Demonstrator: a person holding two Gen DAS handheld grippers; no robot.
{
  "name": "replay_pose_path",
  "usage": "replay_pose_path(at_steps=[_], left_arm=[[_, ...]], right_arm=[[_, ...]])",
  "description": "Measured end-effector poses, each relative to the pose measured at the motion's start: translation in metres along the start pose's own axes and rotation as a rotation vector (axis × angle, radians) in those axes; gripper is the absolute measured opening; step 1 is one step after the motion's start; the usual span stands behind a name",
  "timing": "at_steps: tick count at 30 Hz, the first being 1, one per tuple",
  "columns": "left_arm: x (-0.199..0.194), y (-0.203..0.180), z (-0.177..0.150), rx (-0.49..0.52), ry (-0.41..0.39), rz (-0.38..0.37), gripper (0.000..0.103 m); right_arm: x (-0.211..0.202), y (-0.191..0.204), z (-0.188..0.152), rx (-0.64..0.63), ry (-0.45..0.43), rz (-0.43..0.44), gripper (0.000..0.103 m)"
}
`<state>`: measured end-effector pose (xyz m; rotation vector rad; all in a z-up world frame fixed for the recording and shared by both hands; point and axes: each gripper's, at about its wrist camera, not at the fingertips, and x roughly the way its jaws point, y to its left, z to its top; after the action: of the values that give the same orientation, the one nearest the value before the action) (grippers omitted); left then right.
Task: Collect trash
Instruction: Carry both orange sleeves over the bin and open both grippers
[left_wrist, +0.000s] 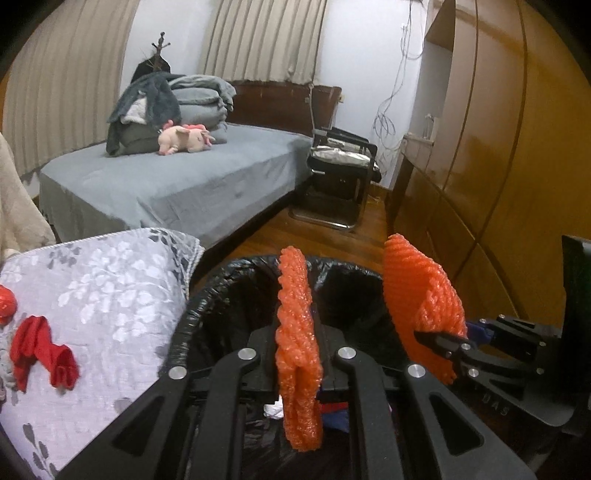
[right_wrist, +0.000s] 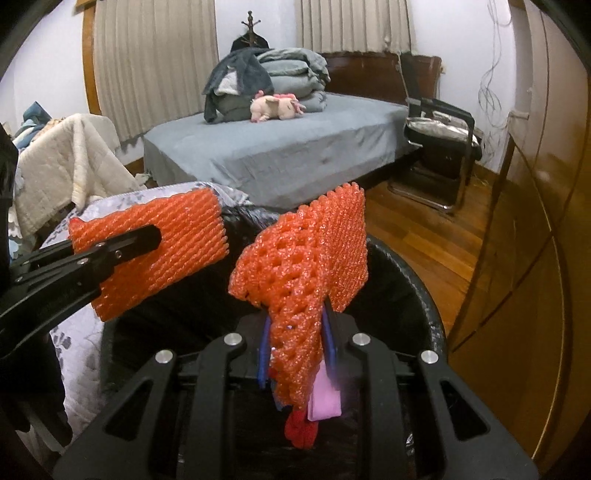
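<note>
Two nets over the bin

My left gripper (left_wrist: 300, 354) and right gripper (right_wrist: 297, 347) each had jaws clamped on an orange foam net (left_wrist: 297, 332) (right_wrist: 314, 266), ribbed and flattened, above the black-lined bin (left_wrist: 207, 295).

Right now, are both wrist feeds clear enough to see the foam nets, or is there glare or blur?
Left wrist: foam net sharp, bin liner glossy, fisheye bends the wardrobe. Right wrist: foam net crisp, corners vignetted, wardrobe shows mild glare.
</note>
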<state>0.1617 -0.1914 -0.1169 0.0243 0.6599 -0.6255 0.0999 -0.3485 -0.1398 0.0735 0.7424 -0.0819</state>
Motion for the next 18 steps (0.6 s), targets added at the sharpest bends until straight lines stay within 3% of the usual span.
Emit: replay_pose_path(at_steps=[3, 6, 10, 16, 18], left_arm=[[0.011, -0.001, -0.003, 0.001, 0.022, -0.006, 0.012], [0.020, 0.002, -0.004, -0.002, 0.043, -0.013, 0.014], [0.021, 0.009, -0.004, -0.018, 0.047, -0.024, 0.047], [0.006, 0.022, -0.003, -0.036, 0.021, -0.003, 0.064], [-0.002, 0.030, -0.002, -0.043, 0.008, 0.016, 0.069]], right_arm=[[0.007, -0.003, -0.004, 0.004, 0.015, -0.004, 0.023], [0.014, -0.005, -0.008, -0.004, 0.036, -0.016, 0.031], [0.015, -0.006, -0.011, -0.007, 0.044, -0.021, 0.047], [0.008, -0.002, -0.013, -0.017, 0.029, -0.023, 0.076], [0.005, 0.002, -0.013, -0.029, 0.028, -0.013, 0.080]])
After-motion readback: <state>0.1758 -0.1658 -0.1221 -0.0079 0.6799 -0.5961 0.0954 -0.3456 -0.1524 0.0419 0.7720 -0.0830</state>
